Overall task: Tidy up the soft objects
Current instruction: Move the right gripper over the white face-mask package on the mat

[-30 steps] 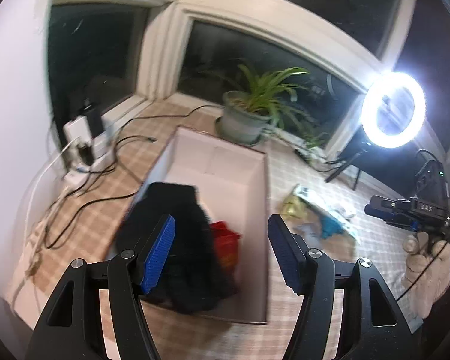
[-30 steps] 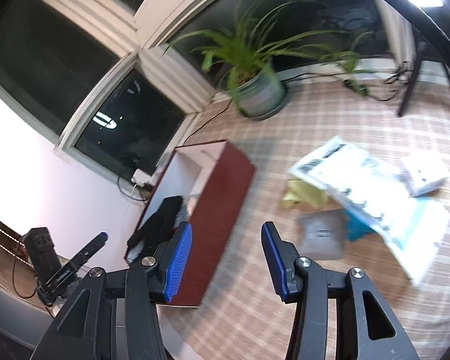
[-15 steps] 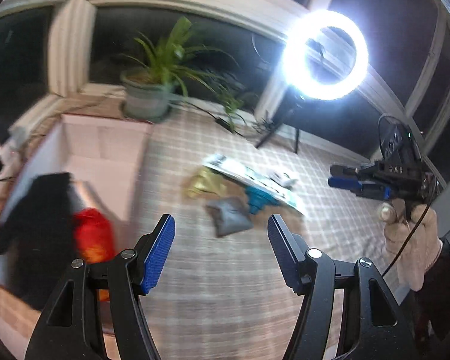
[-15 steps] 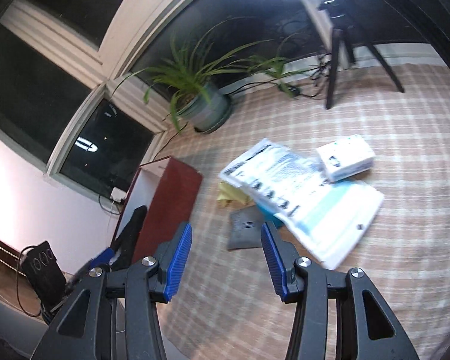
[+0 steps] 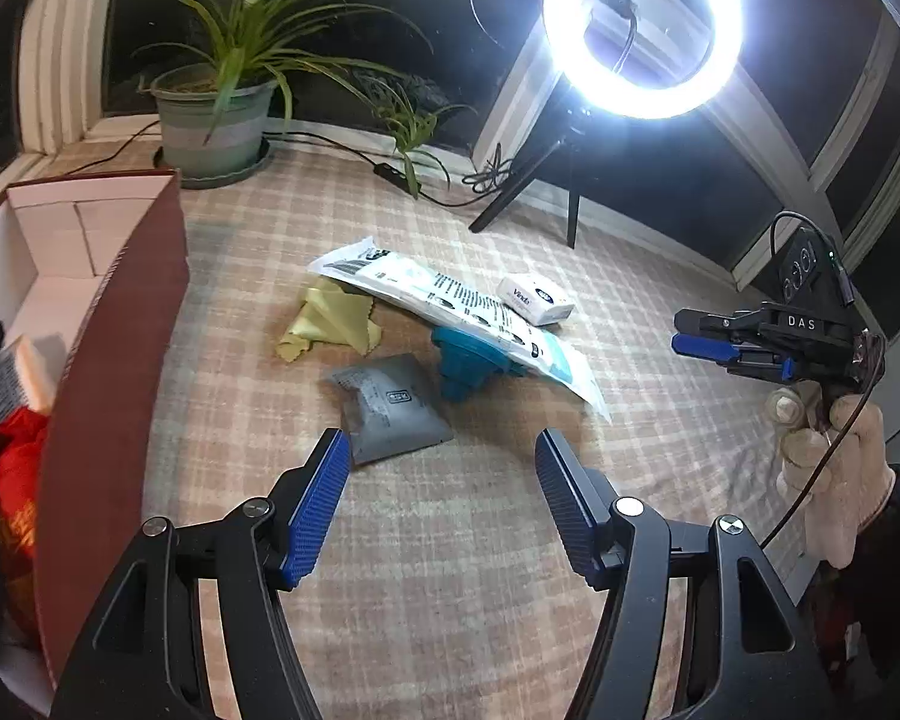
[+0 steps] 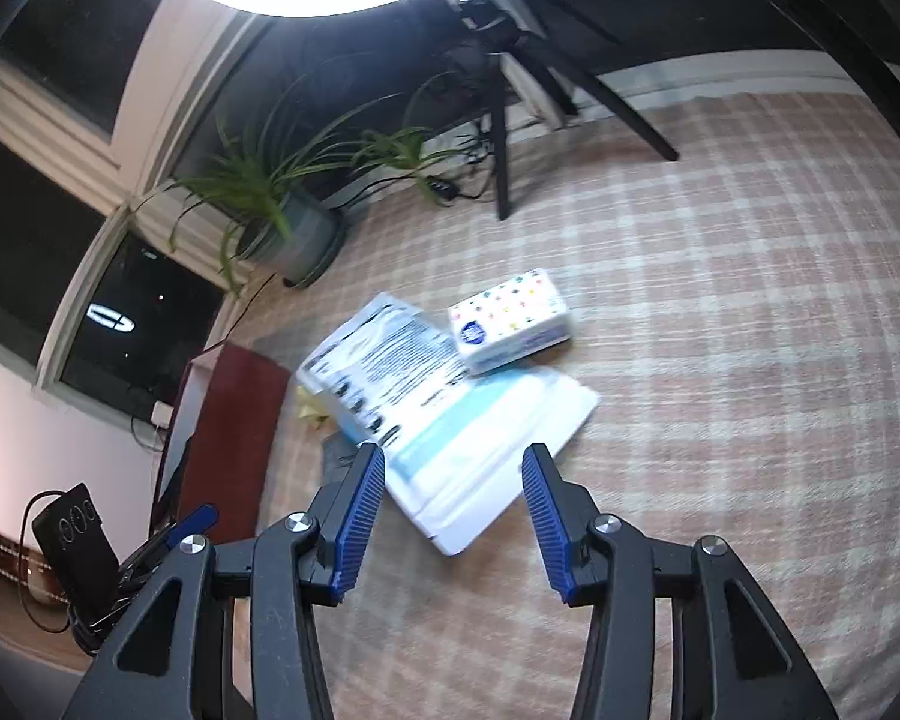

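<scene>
On the checked cloth lie a grey pouch (image 5: 390,405), a yellow cloth (image 5: 330,324), a teal soft item (image 5: 468,363), a long white printed pack (image 5: 450,306) and a tissue pack (image 5: 537,300). My left gripper (image 5: 441,450) hangs open just short of the grey pouch, with nothing between its pads. My right gripper (image 6: 453,456) hovers over the near end of the white pack (image 6: 450,420). Its jaws are closing and grip nothing. The tissue pack (image 6: 510,324) rests on the pack's far side. A gloved hand (image 5: 834,450) carries the right gripper (image 5: 708,336).
An open box with a dark red wall (image 5: 114,324) stands at the left, holding a red item (image 5: 15,474) and something black. A potted plant (image 5: 216,120), cables (image 5: 342,147) and a ring light (image 5: 642,24) on a tripod line the window side.
Both views have swung away from the box toward the pile of soft items and come lower and closer. The box now sits at the left edge. The right jaws stand slightly narrower.
</scene>
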`<state>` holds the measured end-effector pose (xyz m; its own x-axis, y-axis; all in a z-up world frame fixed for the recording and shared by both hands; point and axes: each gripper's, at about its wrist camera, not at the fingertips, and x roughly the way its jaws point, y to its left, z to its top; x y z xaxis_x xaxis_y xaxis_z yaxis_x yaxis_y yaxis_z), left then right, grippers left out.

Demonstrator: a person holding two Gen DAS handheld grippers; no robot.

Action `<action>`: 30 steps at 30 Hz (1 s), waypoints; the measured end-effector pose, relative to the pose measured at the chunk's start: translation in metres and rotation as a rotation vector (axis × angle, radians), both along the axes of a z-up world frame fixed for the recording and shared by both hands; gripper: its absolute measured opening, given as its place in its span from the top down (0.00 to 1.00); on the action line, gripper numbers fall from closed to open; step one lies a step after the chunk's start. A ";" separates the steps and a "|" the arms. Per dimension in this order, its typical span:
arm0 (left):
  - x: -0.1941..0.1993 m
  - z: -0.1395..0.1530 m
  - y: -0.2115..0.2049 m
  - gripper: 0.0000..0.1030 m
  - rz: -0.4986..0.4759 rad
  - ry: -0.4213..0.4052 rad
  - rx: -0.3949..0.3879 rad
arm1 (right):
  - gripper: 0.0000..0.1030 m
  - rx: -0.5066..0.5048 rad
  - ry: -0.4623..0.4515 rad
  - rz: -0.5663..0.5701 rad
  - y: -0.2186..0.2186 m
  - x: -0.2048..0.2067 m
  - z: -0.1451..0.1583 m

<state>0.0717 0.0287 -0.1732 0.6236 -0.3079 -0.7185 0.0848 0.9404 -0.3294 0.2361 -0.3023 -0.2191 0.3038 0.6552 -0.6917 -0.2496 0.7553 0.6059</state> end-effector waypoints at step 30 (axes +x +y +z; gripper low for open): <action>0.051 -0.017 -0.008 0.40 0.026 0.057 -0.021 | 0.86 -0.087 0.088 0.088 0.086 0.094 -0.062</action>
<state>0.1229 0.0207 -0.1901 0.5900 -0.3078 -0.7464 0.0415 0.9348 -0.3527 0.3305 -0.2163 -0.2806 0.1833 0.6128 -0.7687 -0.2657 0.7837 0.5614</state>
